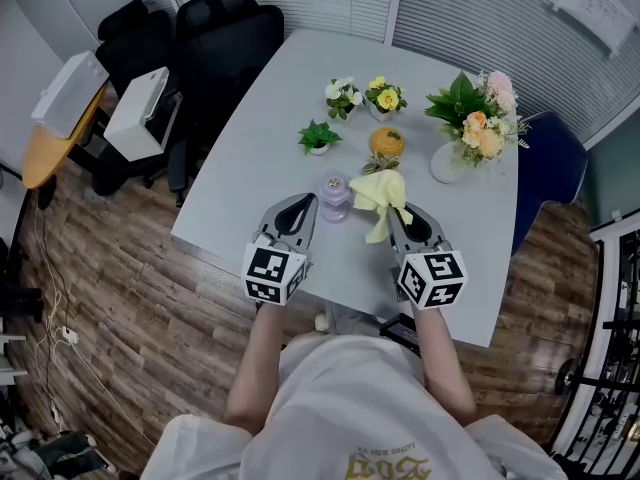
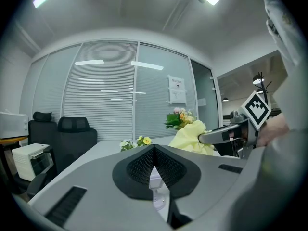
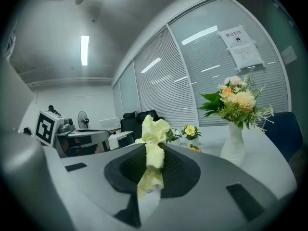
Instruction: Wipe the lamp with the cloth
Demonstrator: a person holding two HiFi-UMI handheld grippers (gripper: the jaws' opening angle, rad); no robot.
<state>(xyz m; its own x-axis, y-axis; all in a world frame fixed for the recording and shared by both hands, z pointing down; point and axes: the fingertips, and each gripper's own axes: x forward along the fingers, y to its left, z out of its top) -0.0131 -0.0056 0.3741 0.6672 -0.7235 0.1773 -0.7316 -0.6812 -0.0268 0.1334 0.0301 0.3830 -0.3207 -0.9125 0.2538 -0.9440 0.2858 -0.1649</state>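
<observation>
Grips the yellow cloth (image 1: 381,192) in the right gripper (image 1: 392,214), jaws pressed on it. Holds the left gripper (image 1: 303,211) shut and empty, with the small purple lamp (image 1: 335,196) just ahead, to its right and left of the cloth. Finds bare table (image 1: 258,153) ahead of the left gripper up to a green plant (image 1: 319,136); near table edge below both gripper bodies.

A grey table (image 1: 260,168) fills the middle, with wood floor (image 1: 120,308) around it from 6 to 9 o'clock. Black office chairs (image 1: 225,38) stand at 11 o'clock and a blue chair (image 1: 550,158) at 3. Window blinds (image 1: 470,13) run across 12 to 1 o'clock. A strip light (image 3: 85,49) glows overhead.
</observation>
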